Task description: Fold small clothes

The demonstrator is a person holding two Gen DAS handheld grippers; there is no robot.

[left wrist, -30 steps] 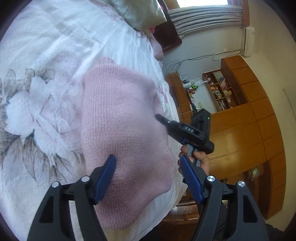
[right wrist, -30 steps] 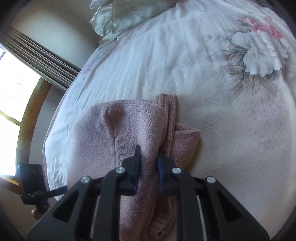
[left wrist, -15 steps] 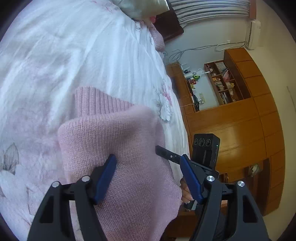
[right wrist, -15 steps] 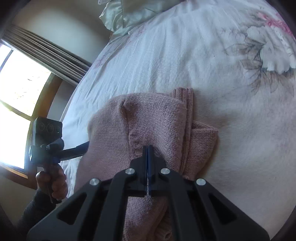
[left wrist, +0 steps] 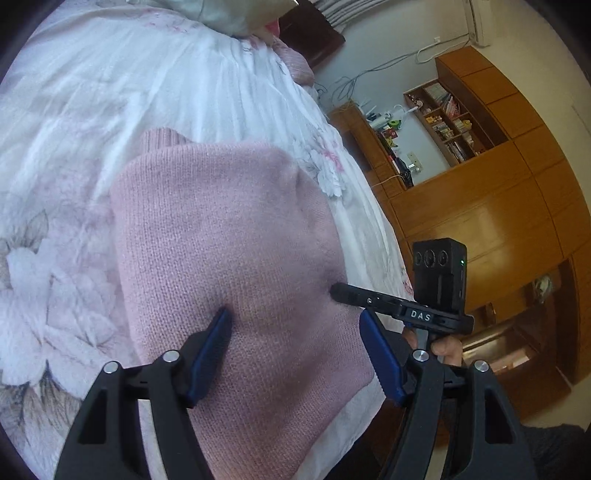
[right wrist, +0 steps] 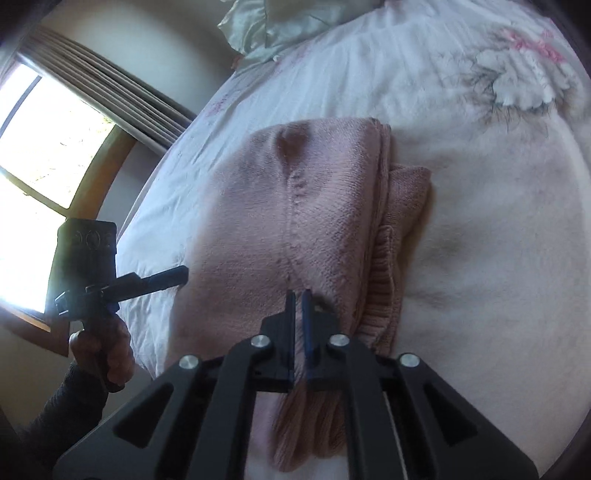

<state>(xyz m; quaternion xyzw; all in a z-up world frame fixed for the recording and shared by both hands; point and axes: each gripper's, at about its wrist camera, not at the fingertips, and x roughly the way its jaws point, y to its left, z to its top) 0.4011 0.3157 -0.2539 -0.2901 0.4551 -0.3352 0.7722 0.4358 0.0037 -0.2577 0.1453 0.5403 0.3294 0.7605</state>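
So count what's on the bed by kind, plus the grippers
Pink knit sweater: 1
Pale satin pillow: 1
Floral bedspread: 1
Grippers: 2, left gripper jaws open, right gripper jaws nearly closed
Total: 5

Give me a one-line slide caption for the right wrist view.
Right gripper nearly shut over a folded pink sweater on a floral bedspread, left gripper alongside.
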